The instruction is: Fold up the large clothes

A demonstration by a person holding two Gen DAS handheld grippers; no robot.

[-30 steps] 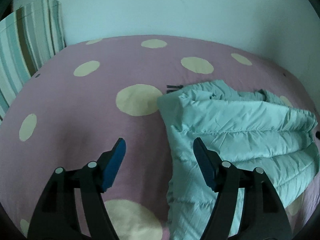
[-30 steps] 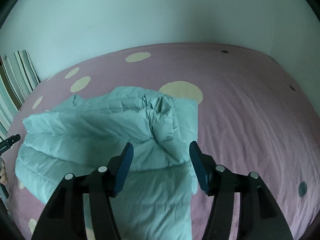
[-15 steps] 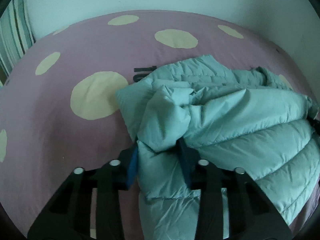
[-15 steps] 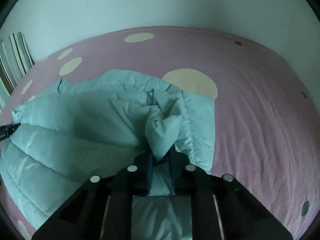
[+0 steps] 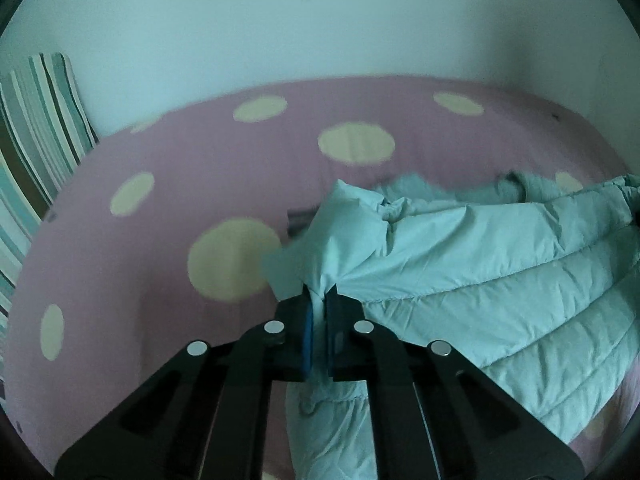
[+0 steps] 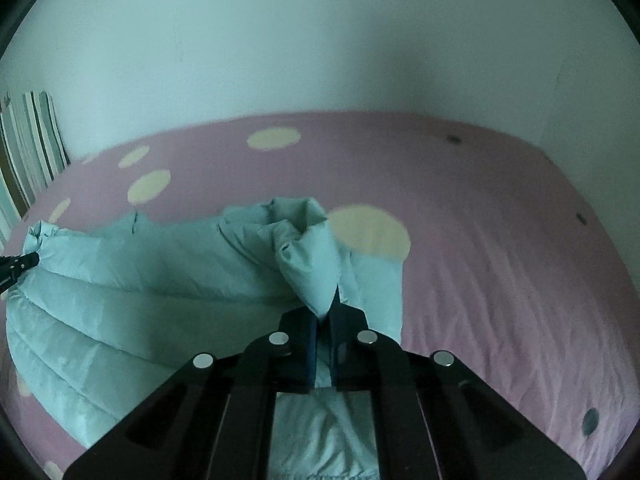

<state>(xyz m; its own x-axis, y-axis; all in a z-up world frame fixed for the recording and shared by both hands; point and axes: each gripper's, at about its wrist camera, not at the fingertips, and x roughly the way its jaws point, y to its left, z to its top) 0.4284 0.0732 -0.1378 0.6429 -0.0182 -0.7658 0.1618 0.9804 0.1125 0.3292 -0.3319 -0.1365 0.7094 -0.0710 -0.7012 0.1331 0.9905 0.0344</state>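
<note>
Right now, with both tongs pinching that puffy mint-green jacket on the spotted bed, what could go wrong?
1. Each set of tongs, left and right, grips only a small pinch of the puffy mint-green quilted jacket; the slick fabric might slip out.
2. Most of the jacket lies on the pink polka-dot bedsheet; it could drag and bunch instead of folding flat.

One pale green quilted jacket (image 5: pixel 500 280) lies on one pink bedsheet (image 5: pixel 140 280), filling the lower right of the left wrist frame and the lower left of the right wrist frame. Two grippers show, the left gripper (image 5: pixel 319 300) and the right gripper (image 6: pixel 325 316), each at bottom centre of its own frame. One striped pillow (image 5: pixel 36 128) stands at the left edge. About eight cream dots (image 5: pixel 236 260) are countable on the sheet in the left wrist frame; others are cut off.
</note>
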